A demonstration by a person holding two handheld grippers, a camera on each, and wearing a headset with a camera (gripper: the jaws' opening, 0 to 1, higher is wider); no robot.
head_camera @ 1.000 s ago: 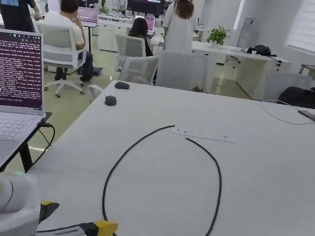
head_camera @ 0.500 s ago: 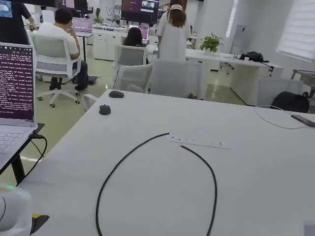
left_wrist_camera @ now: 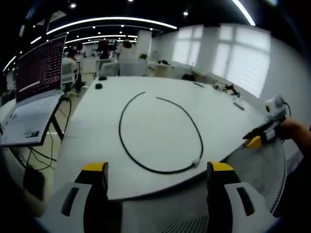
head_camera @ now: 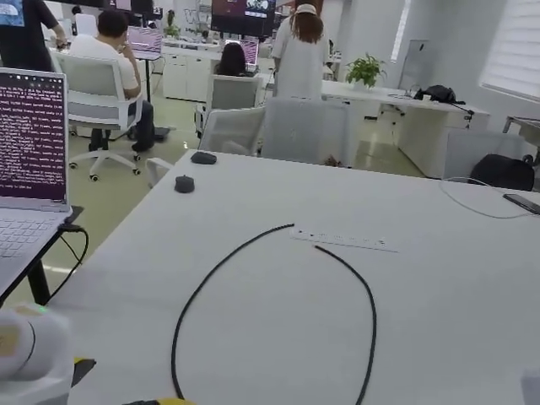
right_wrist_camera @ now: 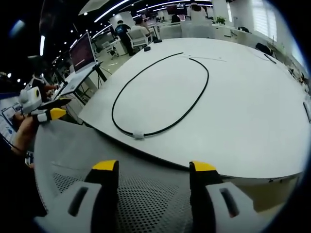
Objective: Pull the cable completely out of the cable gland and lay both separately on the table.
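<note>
A long black cable (head_camera: 202, 287) lies in a wide open loop on the white table (head_camera: 439, 304). A small pale cable gland (left_wrist_camera: 196, 162) sits on the loop's near end, still threaded on the cable (left_wrist_camera: 121, 131); the right gripper view has the gland (right_wrist_camera: 138, 135) on the cable (right_wrist_camera: 113, 110) too. My left gripper (left_wrist_camera: 158, 170) is open and held short of the table edge. My right gripper (right_wrist_camera: 154, 167) is also open, off the near edge. Neither touches the cable. A yellow fingertip (head_camera: 164, 402) pokes in at the head view's bottom edge.
A white strip (head_camera: 342, 240) lies by the cable's far ends. Two dark mice (head_camera: 184, 183) sit at the far left of the table. A laptop (head_camera: 29, 143) stands on a stand to the left. Grey mesh (right_wrist_camera: 146, 189) lies under both grippers. People sit at desks behind.
The head camera has shifted slightly. The cable and gland lie as before. The yellow fingertip at the bottom edge sits lower in the picture than a second ago.
</note>
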